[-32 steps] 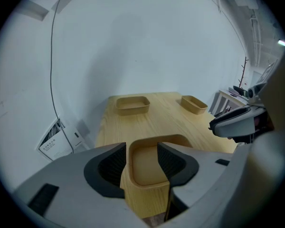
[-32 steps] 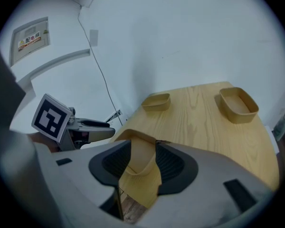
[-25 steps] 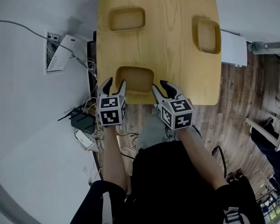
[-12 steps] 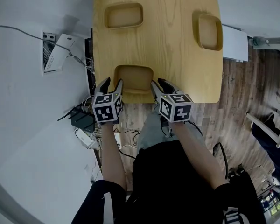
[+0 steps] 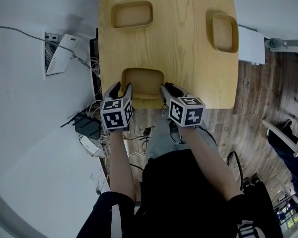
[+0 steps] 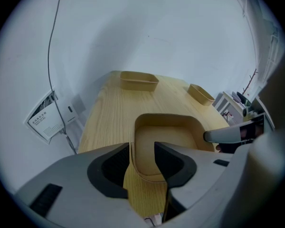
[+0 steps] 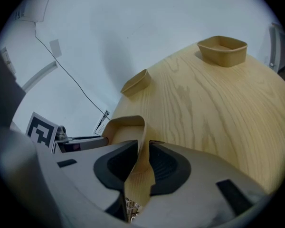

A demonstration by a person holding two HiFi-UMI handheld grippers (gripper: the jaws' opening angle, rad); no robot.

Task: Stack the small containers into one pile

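3 containers on the table, 2 grippers on the near one.
Near container (image 5: pixel 143 81) sits mouth up at the table's (image 5: pixel 184 58) near edge, long axis along that edge. Far-left container (image 5: pixel 132 15) lies the same way, far-right container (image 5: pixel 224 32) crosswise by the right edge; bare tabletop between all three. Left gripper (image 5: pixel 121 87) straddles the near one's left wall, jaws just been closing, gap at the inner pad. Right gripper (image 5: pixel 170 88), also just closing, has both pads on the right wall.

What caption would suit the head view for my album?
The left gripper and right gripper, jaws just closing, each straddle a side wall of the nearest tan rounded-rectangular container on the wooden table.
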